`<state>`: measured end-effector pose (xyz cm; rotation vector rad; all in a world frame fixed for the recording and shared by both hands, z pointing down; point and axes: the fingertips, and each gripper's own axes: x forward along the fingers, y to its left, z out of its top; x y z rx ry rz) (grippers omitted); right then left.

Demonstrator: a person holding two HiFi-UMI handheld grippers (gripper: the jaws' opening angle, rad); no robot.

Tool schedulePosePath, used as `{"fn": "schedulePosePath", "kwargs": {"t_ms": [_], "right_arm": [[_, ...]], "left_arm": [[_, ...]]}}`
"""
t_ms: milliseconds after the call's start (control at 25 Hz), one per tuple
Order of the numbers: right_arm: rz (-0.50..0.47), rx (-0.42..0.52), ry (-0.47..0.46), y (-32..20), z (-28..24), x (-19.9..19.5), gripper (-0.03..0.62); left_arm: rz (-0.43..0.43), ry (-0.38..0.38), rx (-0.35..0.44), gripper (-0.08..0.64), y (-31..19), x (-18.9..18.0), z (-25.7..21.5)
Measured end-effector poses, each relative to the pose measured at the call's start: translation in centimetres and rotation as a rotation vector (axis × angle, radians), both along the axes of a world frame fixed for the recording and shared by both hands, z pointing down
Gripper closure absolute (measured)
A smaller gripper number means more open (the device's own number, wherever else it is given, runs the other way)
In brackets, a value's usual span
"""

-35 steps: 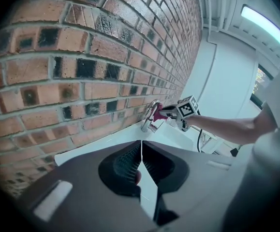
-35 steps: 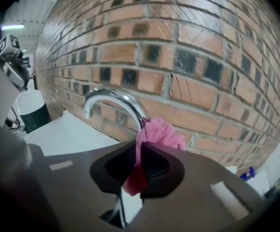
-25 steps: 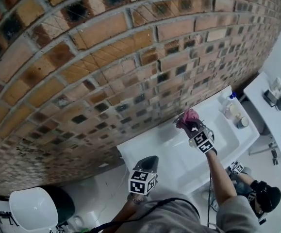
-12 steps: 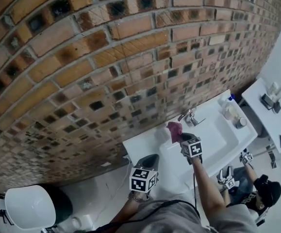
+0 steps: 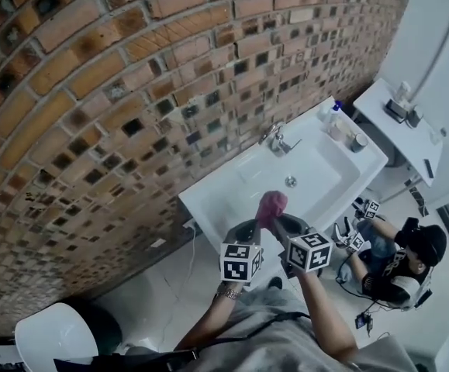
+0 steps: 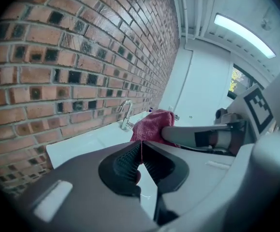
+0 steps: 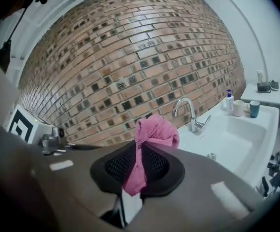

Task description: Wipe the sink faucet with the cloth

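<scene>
Pink cloth (image 5: pixel 271 204) clamped by left gripper (image 6: pixel 140 148) and right gripper (image 7: pixel 140 153).

One cloth (image 5: pixel 271 204), one faucet (image 5: pixel 275 139), one sink (image 5: pixel 218 200), two grippers (image 5: pixel 246 231) (image 5: pixel 286 227).

Cloth (image 5: pixel 271 204) pink-magenta; sink (image 5: pixel 208 201) white; faucet (image 5: pixel 274 139) shiny silver; brick wall (image 5: pixel 115 76) orange-brown, dark square insets, pale mortar grid; bottle (image 7: pixel 229 102) white, blue cap

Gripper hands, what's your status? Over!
Left gripper shut, empty. Right gripper shut on pink cloth. Cloth short of faucet, no contact. Nothing between them.
</scene>
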<state>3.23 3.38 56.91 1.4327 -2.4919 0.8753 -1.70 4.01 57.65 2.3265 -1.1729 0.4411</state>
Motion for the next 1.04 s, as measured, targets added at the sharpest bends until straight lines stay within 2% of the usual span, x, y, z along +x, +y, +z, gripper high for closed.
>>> {"fn": "schedulePosePath", "kwargs": {"t_ms": [160, 360, 600, 760, 1040], "right_arm": [[-0.018, 0.032, 0.004, 3.4, -1.6, 0.3, 0.553], [-0.043, 0.062, 0.005, 8.7, -3.0, 2.5, 0.553], [-0.079, 0.016, -0.073, 17.3, -0.8, 4.3, 0.552], [-0.124, -0.010, -0.132, 21.2, -0.2, 3.7, 0.552], [-0.126, 0.020, -0.179, 24.8, -1.9, 4.0, 0.552]], "left_arm": [[-0.011, -0.040, 0.036, 0.538, 2.9, 1.4, -1.1], [-0.061, -0.065, 0.039, 0.538, 7.5, 3.8, -1.4], [-0.170, -0.108, 0.072, 0.545, 16.1, 5.9, -0.6], [-0.188, -0.140, 0.054, 0.545, 19.8, 5.4, -0.5], [-0.172, -0.142, 0.063, 0.545, 23.7, 5.3, -1.6]]}}
